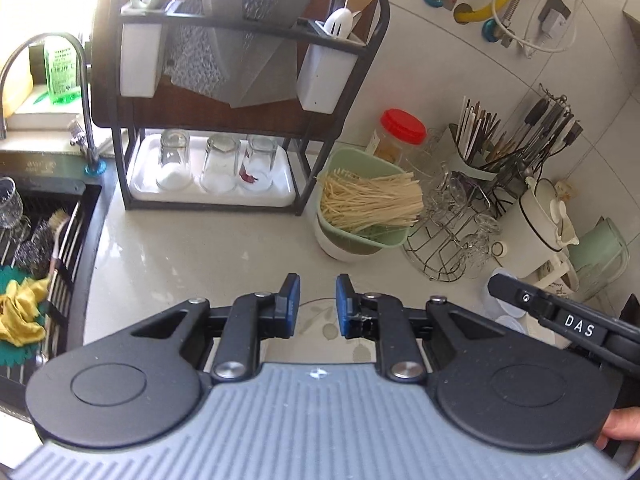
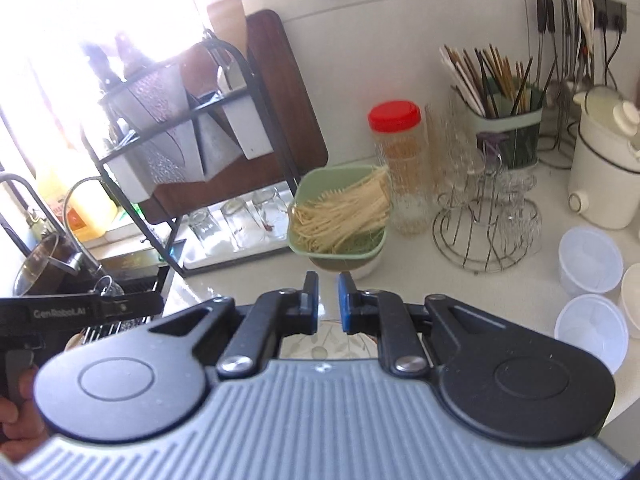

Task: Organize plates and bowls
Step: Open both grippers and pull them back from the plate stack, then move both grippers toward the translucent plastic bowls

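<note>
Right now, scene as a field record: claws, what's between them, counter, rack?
left claw: narrow gap between pads; grip cannot be told
right claw: nearly closed; grip cannot be told
between pads: leaf-patterned plate, seen behind both gaps
counter ahead: green basket of pale thin sticks, red-lidded jar behind it
rack: three upturned glasses on white tray
far left: sink

black dish rack (image 1: 256, 92) w/ 3 upturned glasses (image 1: 218, 164) on white tray, green basket of noodles (image 1: 368, 204) beside it, red-lid jar (image 1: 396, 136), wire glass stand (image 1: 452, 236), chopstick holder (image 2: 506, 136), sink (image 1: 44, 240) w/ yellow cloth (image 1: 20, 312)
</note>
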A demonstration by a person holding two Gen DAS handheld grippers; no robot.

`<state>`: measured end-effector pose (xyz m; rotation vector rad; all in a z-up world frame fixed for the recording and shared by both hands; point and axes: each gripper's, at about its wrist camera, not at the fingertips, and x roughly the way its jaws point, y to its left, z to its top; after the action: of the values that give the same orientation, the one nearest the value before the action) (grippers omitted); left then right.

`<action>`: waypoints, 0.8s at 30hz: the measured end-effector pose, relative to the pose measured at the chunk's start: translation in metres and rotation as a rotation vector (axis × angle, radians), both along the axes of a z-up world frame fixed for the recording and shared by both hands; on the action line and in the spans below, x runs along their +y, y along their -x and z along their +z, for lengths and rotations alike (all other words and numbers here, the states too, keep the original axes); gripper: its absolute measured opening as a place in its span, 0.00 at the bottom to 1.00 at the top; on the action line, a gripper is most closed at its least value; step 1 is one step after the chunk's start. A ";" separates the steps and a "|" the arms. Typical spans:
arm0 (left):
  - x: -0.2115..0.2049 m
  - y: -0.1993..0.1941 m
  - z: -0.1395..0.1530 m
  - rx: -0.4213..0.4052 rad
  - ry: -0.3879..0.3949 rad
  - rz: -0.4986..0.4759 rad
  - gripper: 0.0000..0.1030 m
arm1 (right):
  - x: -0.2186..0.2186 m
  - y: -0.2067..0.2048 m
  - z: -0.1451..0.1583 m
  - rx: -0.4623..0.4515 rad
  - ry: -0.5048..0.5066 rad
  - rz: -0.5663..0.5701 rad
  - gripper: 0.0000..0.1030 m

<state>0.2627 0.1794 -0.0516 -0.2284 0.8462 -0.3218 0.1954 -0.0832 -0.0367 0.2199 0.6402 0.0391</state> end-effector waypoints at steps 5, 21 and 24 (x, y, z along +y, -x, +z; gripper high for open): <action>0.012 0.004 -0.003 -0.012 -0.026 -0.016 0.20 | 0.017 0.005 -0.002 -0.012 0.009 -0.017 0.14; -0.019 -0.001 -0.005 -0.048 -0.055 -0.067 0.20 | 0.010 0.006 -0.009 0.012 0.008 -0.051 0.14; -0.042 -0.006 -0.009 -0.045 -0.043 -0.058 0.20 | -0.010 0.008 -0.011 0.018 0.014 -0.059 0.14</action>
<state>0.2689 0.1372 -0.0604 -0.1559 0.8154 -0.3612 0.1873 -0.0937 -0.0472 0.2260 0.6519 -0.0237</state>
